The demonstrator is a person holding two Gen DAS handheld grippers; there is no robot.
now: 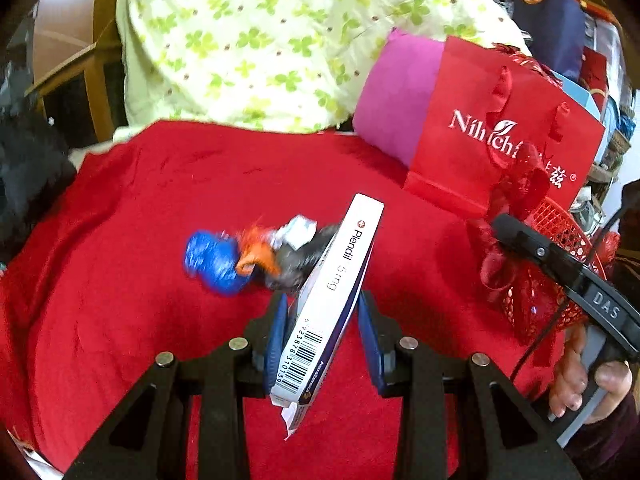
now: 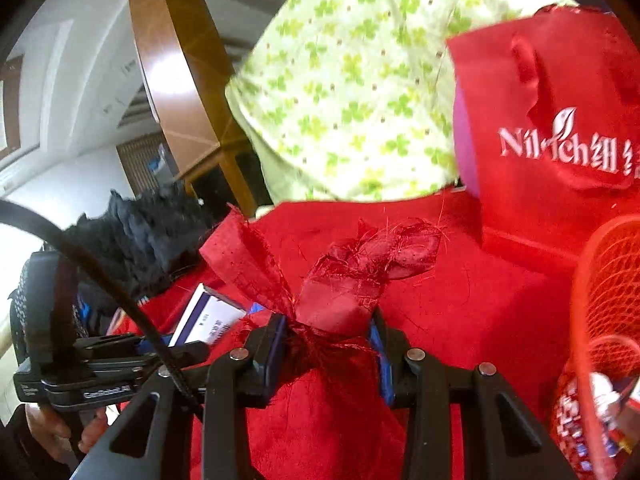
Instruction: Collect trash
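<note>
1. Two grippers are loaded. Our left gripper (image 1: 322,340) is clamped on a white Plendil medicine box (image 1: 334,292), held above the red cloth (image 1: 120,240). Our right gripper (image 2: 328,344) is pinched on a red fabric ribbon bow (image 2: 360,276), also above the cloth.
2. One risk, as we judge it: the box sits tilted between the blue pads, gripped near its barcode end, and its bottom flap hangs open. A quick swing could let it pivot out and drop back onto the cloth.
3. A second risk: the bow is frayed and floppy. Loose threads could catch on the red mesh basket (image 2: 604,300) at the cloth's right side, or on our pads, so it may not fall free when released.
4. A third risk: both hands head for one basket, and the black cable (image 2: 120,292) crosses near the left tool.
5. Counts on the cloth: roughly four crumpled wrappers (image 1: 256,258) remain — blue, orange, white, grey — blurred, so approximate. One medicine box, one bow, one basket, one red gift bag (image 1: 500,128) behind the cloth.
</note>
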